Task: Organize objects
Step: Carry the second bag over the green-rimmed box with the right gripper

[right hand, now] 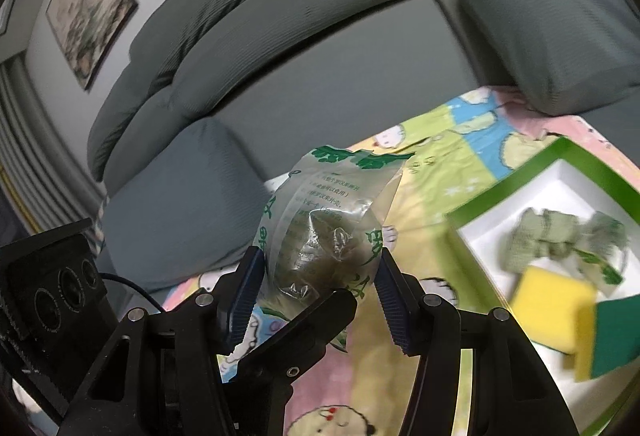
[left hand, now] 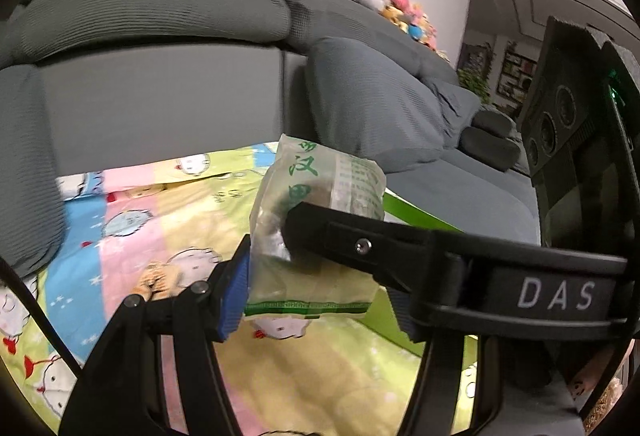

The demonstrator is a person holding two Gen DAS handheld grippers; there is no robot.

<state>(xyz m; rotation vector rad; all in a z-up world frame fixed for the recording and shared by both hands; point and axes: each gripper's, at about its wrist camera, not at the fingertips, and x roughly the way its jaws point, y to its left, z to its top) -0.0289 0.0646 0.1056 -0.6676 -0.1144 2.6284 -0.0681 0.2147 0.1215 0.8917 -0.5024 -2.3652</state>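
Left gripper (left hand: 316,268) clamps a clear plastic packet (left hand: 316,220) with green print and something dark inside; its blue pad (left hand: 234,296) presses the packet's left side, and the right gripper's black finger (left hand: 360,242) crosses over the front of it from the right. Right gripper (right hand: 320,292) grips the same packet (right hand: 324,224) between both blue pads (right hand: 244,296), jaws about half apart with the packet filling the gap. So both tools hold one packet, lifted above the cartoon-print cloth (right hand: 436,172) that is spread in front of the grey sofa (right hand: 280,36). A black finger of the other gripper pokes up under the packet in the right wrist view. To the right on the cloth sits a green-rimmed white box (right hand: 560,152) with green wrapped items (right hand: 560,236) and a yellow-green sponge (right hand: 560,312) in it, blurred. Plush toys (left hand: 404,12) are piled on the sofa further back in the left wrist view. Framed pictures (right hand: 88,8) hang on the wall.
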